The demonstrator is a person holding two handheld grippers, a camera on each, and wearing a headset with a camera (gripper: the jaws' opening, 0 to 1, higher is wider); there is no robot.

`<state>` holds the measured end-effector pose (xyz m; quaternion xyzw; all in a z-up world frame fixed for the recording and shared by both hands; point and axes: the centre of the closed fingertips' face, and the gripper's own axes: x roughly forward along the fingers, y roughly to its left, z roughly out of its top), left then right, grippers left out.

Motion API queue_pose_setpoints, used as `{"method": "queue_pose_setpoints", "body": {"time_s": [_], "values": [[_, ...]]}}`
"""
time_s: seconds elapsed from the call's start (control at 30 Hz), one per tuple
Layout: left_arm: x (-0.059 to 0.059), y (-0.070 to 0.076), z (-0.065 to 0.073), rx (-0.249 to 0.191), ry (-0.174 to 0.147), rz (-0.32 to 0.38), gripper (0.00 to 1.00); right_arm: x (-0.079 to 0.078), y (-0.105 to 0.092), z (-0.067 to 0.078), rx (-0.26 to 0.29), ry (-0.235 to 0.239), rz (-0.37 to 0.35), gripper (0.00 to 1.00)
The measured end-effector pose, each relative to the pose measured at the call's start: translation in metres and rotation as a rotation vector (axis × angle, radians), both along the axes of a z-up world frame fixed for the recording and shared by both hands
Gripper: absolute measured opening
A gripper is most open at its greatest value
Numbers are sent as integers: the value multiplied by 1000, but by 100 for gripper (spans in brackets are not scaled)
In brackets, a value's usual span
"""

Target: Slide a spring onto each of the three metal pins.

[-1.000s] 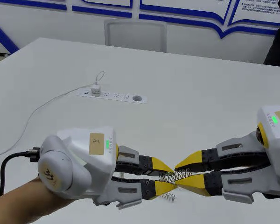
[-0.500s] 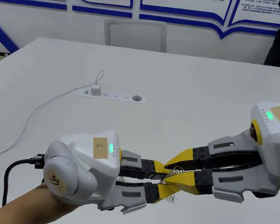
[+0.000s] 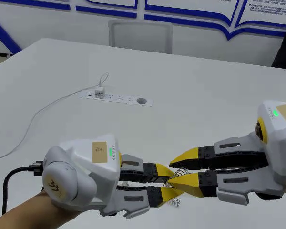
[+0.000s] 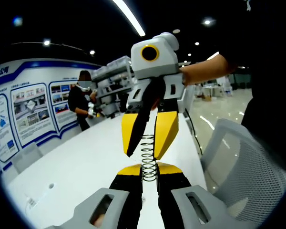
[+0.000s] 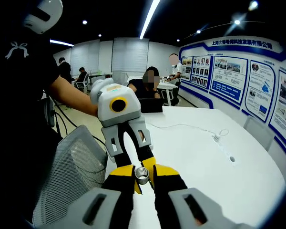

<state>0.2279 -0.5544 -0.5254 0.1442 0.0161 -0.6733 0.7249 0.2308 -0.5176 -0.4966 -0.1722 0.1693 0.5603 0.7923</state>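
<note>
left gripper (image 4: 149,168) clamped on spring (image 4: 148,151) | right gripper (image 5: 142,174) jaws flank its other end, grip unclear | spring at lower centre of head view, long axis running tip to tip | white table (image 3: 190,95) beneath, power strip (image 3: 117,98) up-left of centre, blue-trimmed wall (image 3: 86,23) along top

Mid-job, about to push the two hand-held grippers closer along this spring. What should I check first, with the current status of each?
1. Coiled metal spring clamped at one end in the left hand-held gripper: ok.
2. Right hand-held gripper flanks the spring's other end: ok.
3. Right grip firm: cannot tell.
4. Metal pin inside the spring and lined up: cannot tell.
5. Second small loose spring lies on the white table, below the jaws: ok.
</note>
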Motion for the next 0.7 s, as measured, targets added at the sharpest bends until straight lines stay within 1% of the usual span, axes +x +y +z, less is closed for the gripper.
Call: {"method": "queue_pose_setpoints", "body": {"time_s": [0.1, 0.2, 0.27, 0.3, 0.37, 0.4, 0.47, 0.5, 0.53, 0.6, 0.67, 0.7], "values": [[1, 0, 0, -3, 0, 4, 9, -2, -2, 0, 7, 15, -2, 15], [1, 0, 0, -8, 7, 7, 9, -2, -3, -1, 10, 17, -13, 15], [1, 0, 0, -8, 9, 9, 9, -3, -3, 0, 19, 11, -10, 12], [1, 0, 0, -9, 7, 10, 9, -3, -2, 0, 22, 16, -11, 12], [0, 0, 0, -5, 9, 9, 9, -4, -2, 0, 17, 15, -9, 11], [-1, 0, -1, -4, 14, 7, 9, -4, -1, 0, 14, 14, -8, 11], [-3, 0, 0, -17, 63, 1, 10, -6, 1, 1, 13, 13, 1, 11], [-2, 0, -1, -16, 53, 7, 10, -6, 1, 1, 7, 7, -1, 11], [0, 1, -1, -13, 52, 20, 10, -3, 0, 0, -4, -6, -8, 11], [2, 0, 0, -17, 75, 27, 10, -3, 1, 1, 4, -2, -9, 11], [4, 1, 1, -20, 74, 42, 11, -1, 1, 2, 1, -10, -13, 11], [7, 2, 2, -32, 95, 63, 12, 0, 1, 3, 1, -15, -14, 11]]}}
